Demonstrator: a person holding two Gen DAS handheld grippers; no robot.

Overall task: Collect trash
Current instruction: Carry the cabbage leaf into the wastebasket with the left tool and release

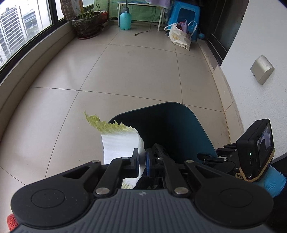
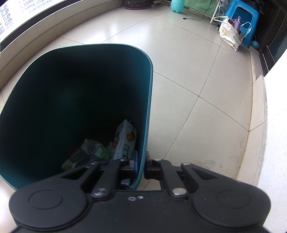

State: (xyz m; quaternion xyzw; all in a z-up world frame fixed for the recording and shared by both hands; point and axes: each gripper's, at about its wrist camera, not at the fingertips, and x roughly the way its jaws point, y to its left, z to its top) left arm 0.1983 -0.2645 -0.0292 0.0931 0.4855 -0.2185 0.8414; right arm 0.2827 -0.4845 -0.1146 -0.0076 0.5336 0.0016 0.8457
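Note:
My left gripper (image 1: 142, 162) is shut on a cabbage leaf (image 1: 120, 141), white at the stalk and pale green at the frilled edge. It holds the leaf beside the left rim of a dark teal trash bin (image 1: 181, 129). My right gripper (image 2: 141, 165) is shut on the bin's right wall (image 2: 146, 125), one finger inside and one outside. Inside the bin lie a snack packet (image 2: 124, 141) and crumpled wrappers (image 2: 87, 154). The right gripper also shows in the left wrist view (image 1: 238, 157), behind the bin.
Beige tiled floor (image 1: 125, 71) runs ahead. A window ledge (image 1: 26, 71) curves on the left, a white wall (image 1: 260, 44) stands on the right. At the far end are a plant pot (image 1: 87, 24), a teal sprayer bottle (image 1: 125, 19), a blue stool (image 1: 184, 16) and a shopping bag (image 1: 179, 35).

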